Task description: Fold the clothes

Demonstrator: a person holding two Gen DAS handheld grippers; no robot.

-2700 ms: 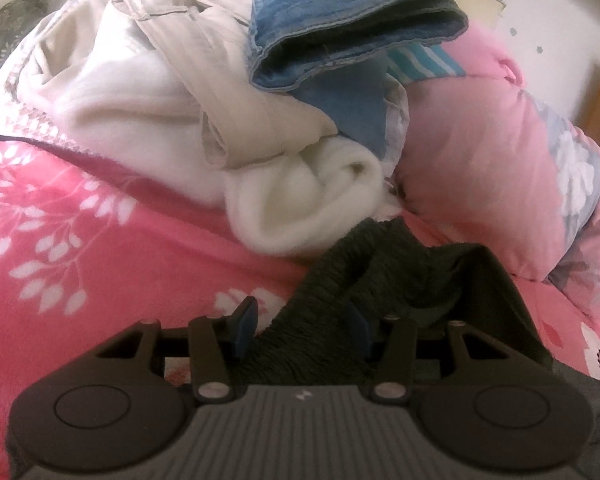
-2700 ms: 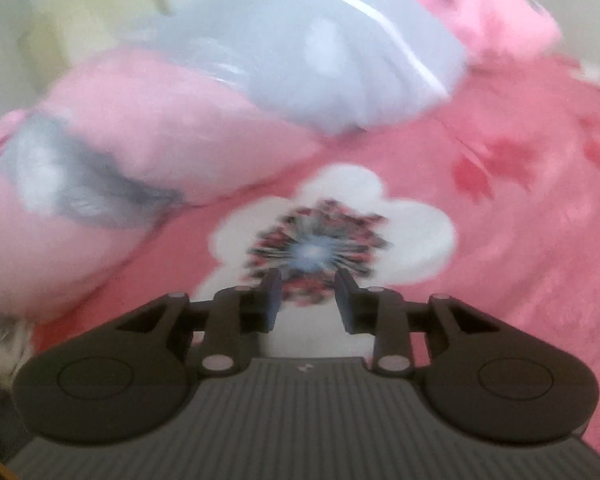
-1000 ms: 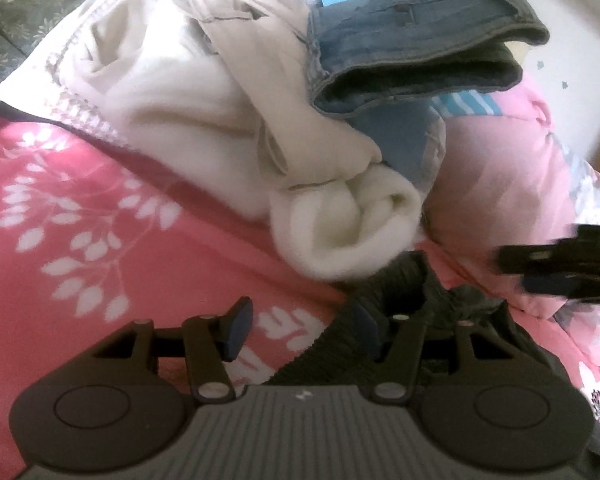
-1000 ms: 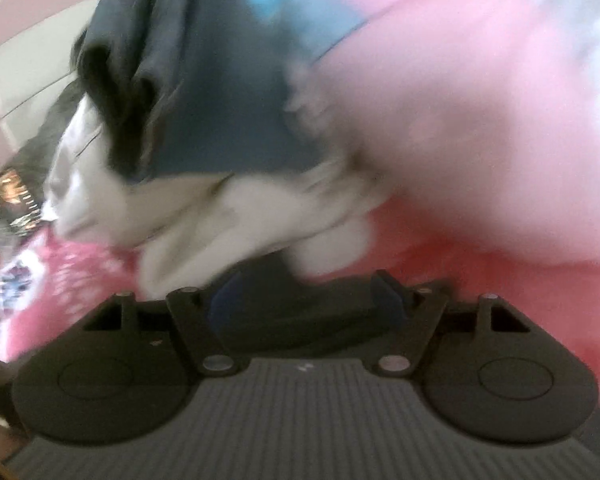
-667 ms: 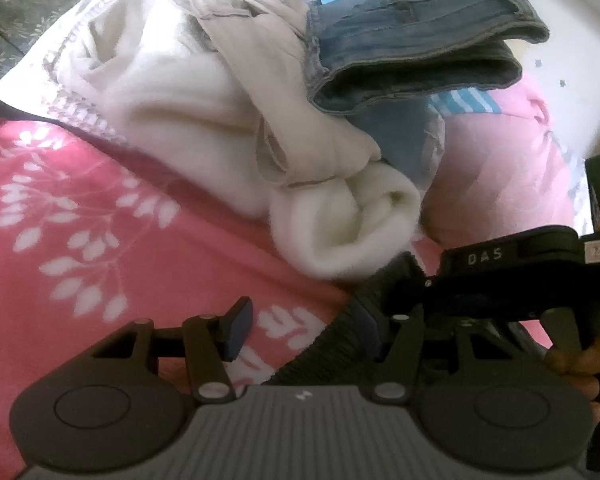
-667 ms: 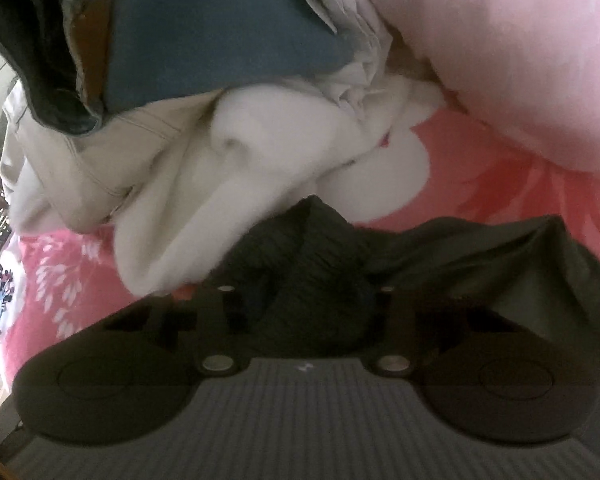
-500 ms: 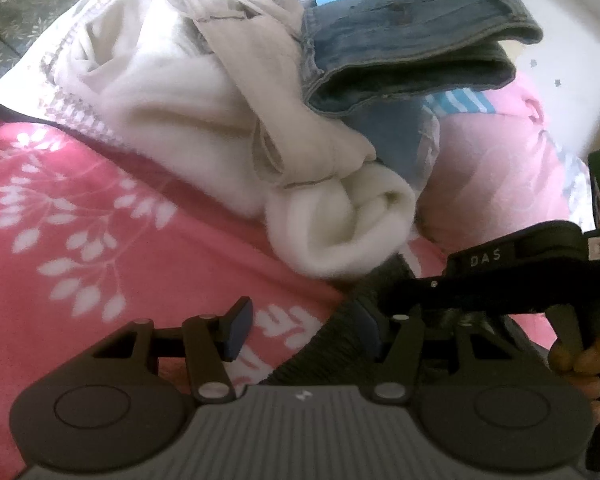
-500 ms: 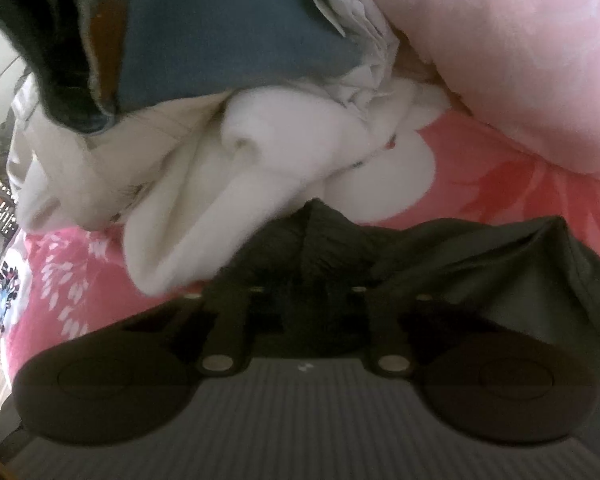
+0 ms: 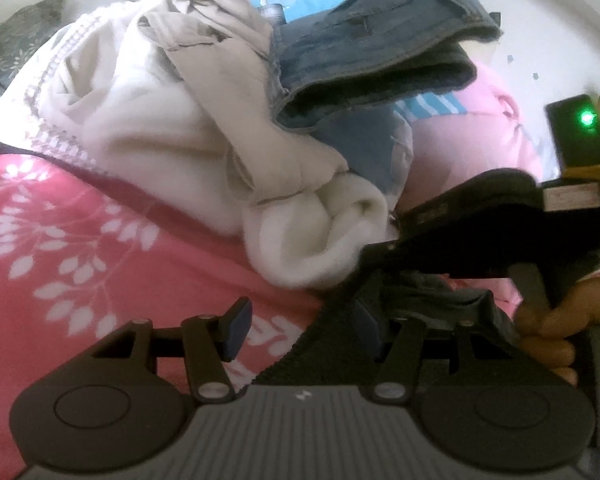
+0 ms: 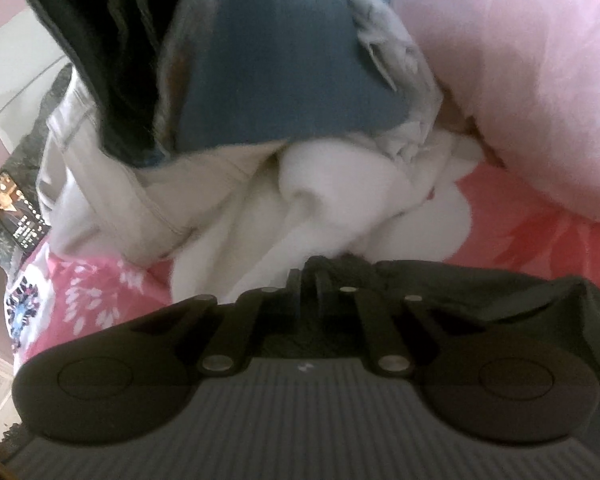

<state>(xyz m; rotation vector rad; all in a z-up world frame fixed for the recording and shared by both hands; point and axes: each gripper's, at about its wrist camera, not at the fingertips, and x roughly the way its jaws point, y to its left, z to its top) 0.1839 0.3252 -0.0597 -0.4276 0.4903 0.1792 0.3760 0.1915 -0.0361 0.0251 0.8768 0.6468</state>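
Across the right of the left wrist view, your right gripper [image 9: 374,250] is reaching in, its lettering too blurred to read, your hand [image 9: 556,326] curling round the handle. Its jaws are closing, pinching the dark garment [image 10: 480,288]. Your left gripper [image 9: 300,322] is opening, spread, the garment's ribbed edge lying between its fingers at lower centre. The clothes pile [image 9: 188,120] is sitting above, upper centre.
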